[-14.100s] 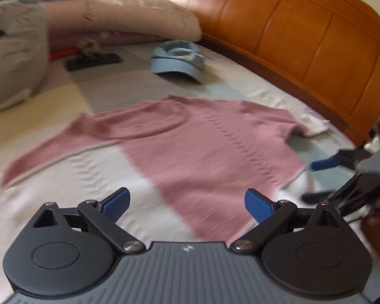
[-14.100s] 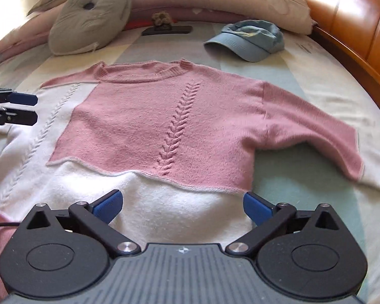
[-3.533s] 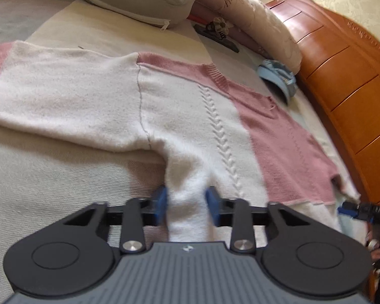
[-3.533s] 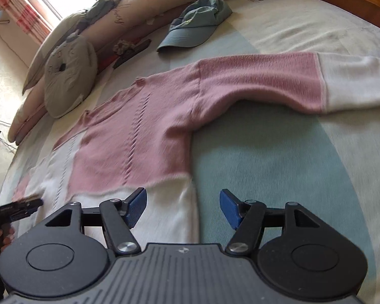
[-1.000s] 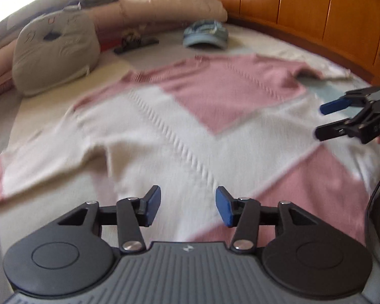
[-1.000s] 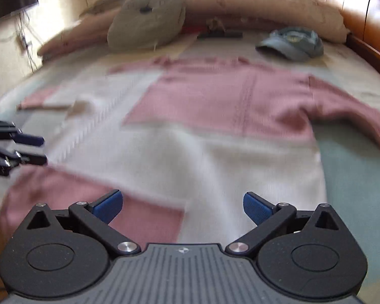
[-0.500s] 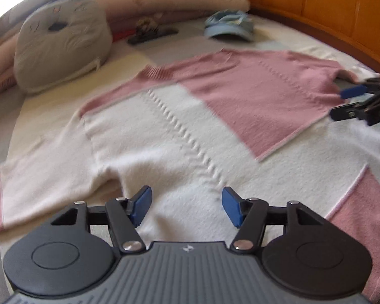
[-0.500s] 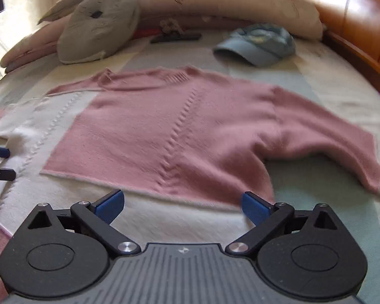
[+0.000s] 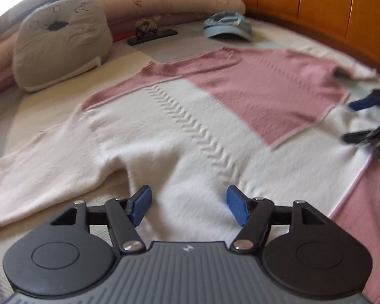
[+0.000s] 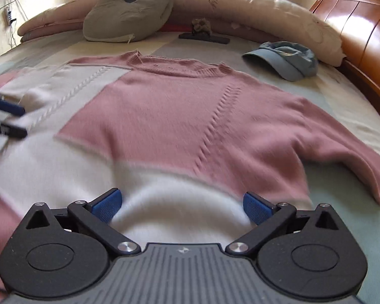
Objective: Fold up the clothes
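Sweater flat on bed, hem at 6 o'clock, neck toward 12. Left gripper jaws just widened, nothing between pads; hem released. Right gripper released too, above hem. Spreading looks finished; first fold next.

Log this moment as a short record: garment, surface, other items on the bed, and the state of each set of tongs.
garment: pink and white sweater, spread flat, neckline toward the pillows
surface: bed with a wooden headboard
other items: blue cap, grey cushion, long pillow
left tongs: open, jaws have just been opening, over the white hem area, nothing pinched
right tongs: open wide, over the white hem area, nothing pinched
fold progress: sleeves out to the sides, no fold made
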Available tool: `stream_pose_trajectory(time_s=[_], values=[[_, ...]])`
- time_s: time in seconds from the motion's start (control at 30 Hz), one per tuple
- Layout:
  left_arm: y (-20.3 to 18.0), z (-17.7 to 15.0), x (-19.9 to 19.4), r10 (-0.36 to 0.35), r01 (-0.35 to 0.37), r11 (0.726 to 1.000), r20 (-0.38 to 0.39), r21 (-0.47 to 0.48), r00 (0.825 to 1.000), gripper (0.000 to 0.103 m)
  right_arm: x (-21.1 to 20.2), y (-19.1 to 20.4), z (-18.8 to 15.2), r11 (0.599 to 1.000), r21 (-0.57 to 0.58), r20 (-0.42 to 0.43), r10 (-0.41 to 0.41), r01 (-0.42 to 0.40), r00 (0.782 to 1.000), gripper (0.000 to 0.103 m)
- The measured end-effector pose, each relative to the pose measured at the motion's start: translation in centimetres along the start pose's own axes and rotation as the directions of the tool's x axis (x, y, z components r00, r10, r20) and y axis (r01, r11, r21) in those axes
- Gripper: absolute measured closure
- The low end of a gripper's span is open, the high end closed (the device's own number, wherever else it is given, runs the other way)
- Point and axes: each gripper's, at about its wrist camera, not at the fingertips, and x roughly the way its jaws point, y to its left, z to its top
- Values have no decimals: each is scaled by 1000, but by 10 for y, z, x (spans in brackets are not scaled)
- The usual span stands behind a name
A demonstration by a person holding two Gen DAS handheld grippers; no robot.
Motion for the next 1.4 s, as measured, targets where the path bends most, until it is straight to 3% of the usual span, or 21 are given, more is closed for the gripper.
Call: stream_pose_trajectory(time_s=[0.07, 0.13, 0.17, 0.23, 0.33, 0.4, 0.5, 0.57, 0.7, 0.8, 0.93, 1.03, 1.13, 1.2, 1.3, 1.4], values=[[-7, 6, -6, 26, -25, 1000, -12, 16, 1000, 41, -12, -11, -6, 997, 71, -12, 6, -5, 1000, 0], [-26, 14, -15, 22, -24, 997, 28, 80, 999, 40, -19, -3, 0, 998, 54, -13, -32, 33, 999, 0], [-38, 17, -21, 2, -9, 993, 54, 117, 999, 38, -23, 2, 4, 998, 41, -12, -53, 53, 999, 0], [-64, 20, -27, -64, 50, 981, 69, 190, 996, 36, -30, 17, 9, 1000, 14, 20, -12, 11, 1000, 0], [-93, 9, -25, -146, 137, 958, 17, 251, 989, 35, -28, 40, 5, 998, -22, -11, 56, -56, 998, 0], [-95, -10, -24, -132, 129, 962, -5, 239, 991, 34, -23, 51, -10, 995, -52, -71, 79, -83, 994, 0], [-84, -30, -39, -101, 102, 976, -17, 193, 995, 30, -42, 46, -35, 996, -25, -52, 88, -89, 995, 0], [-78, -38, -52, -84, 89, 981, -35, 174, 996, 30, -55, 44, -41, 996, -20, -85, 84, -86, 993, 0], [-87, -33, -67, -98, 95, 975, 9, 202, 995, 30, -63, 62, -27, 992, 2, -51, 123, -123, 991, 0], [-94, -37, -62, -101, 102, 975, -16, 197, 995, 30, -49, 89, -13, 986, -13, -15, 164, -164, 986, 0], [-72, -65, -64, -117, 120, 992, -79, 34, 990, 24, -42, 113, -34, 986, -98, -19, 131, -132, 991, 0], [-67, -88, -85, -105, 108, 993, -68, 56, 992, 22, -65, 107, -54, 983, -122, -42, 134, -138, 990, 0], [-72, -81, -96, -84, 91, 991, -75, 93, 994, 22, -86, 95, -66, 976, -122, -102, 166, -178, 981, 0], [-75, -72, -99, -116, 119, 988, -31, 100, 993, 22, -99, 80, -67, 978, -90, -80, 180, -187, 980, 0], [-79, -62, -85, -158, 160, 985, -26, 66, 987, 22, -105, 44, -63, 990, 46, -20, 131, -130, 991, 0], [-79, -66, -69, -150, 152, 988, -70, 25, 986, 22, -96, 7, -75, 978, 196, -84, 88, -70, 993, 0]])
